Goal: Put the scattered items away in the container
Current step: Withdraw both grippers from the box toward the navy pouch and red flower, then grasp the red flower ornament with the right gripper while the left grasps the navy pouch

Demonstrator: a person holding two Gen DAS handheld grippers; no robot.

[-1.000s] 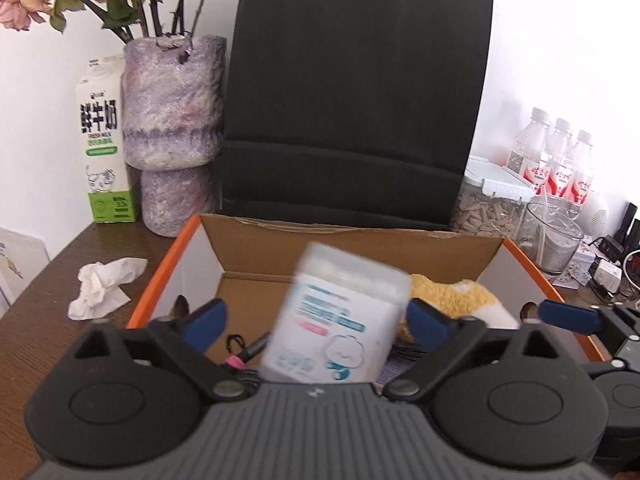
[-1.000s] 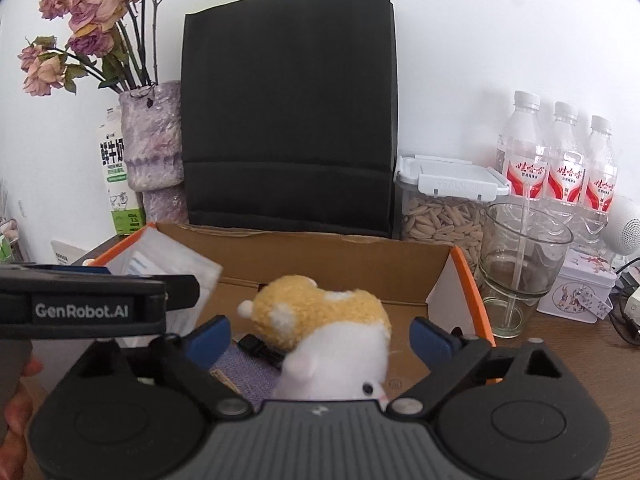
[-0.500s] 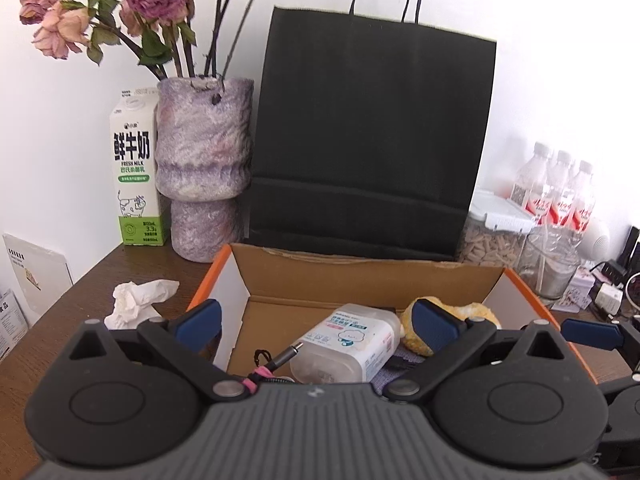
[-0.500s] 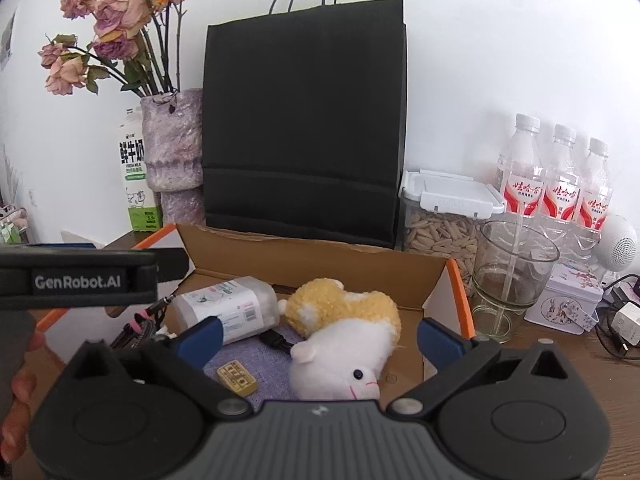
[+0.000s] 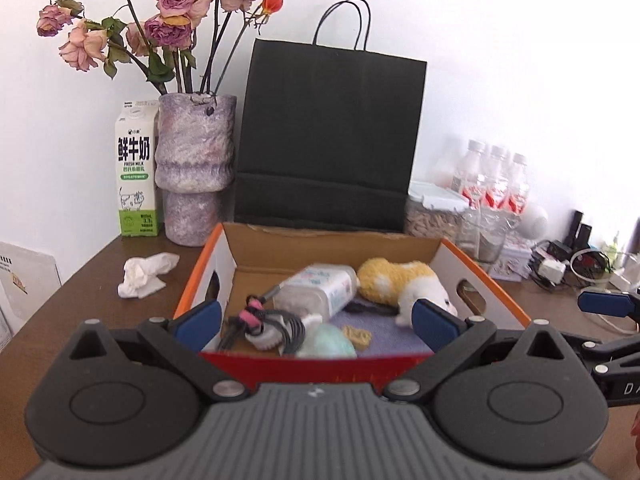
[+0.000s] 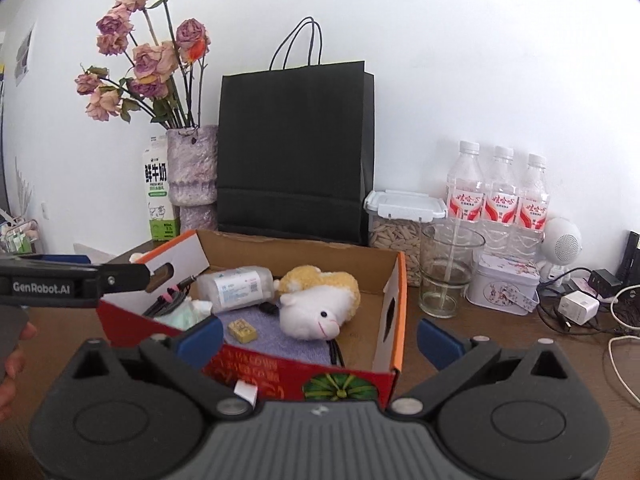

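Both grippers empty, jaws spread wide, short of the box's near wall.

Left gripper [image 5: 316, 322] and right gripper [image 6: 320, 338] carry nothing. Cardboard box [image 6: 394, 312] on the brown surface [image 5: 100, 276] holds, near to far: a pale green item [image 5: 330, 342], a black cable bundle with pink ties [image 5: 264, 322], a small yellow block [image 6: 241, 330] on purple cloth [image 6: 280, 342], a plush toy [image 6: 318, 298] and a white bottle [image 6: 236, 286] lying on its side. Crumpled tissue [image 5: 144, 274] lies outside, left of the box. Black paper bag [image 6: 294, 152] stands behind.
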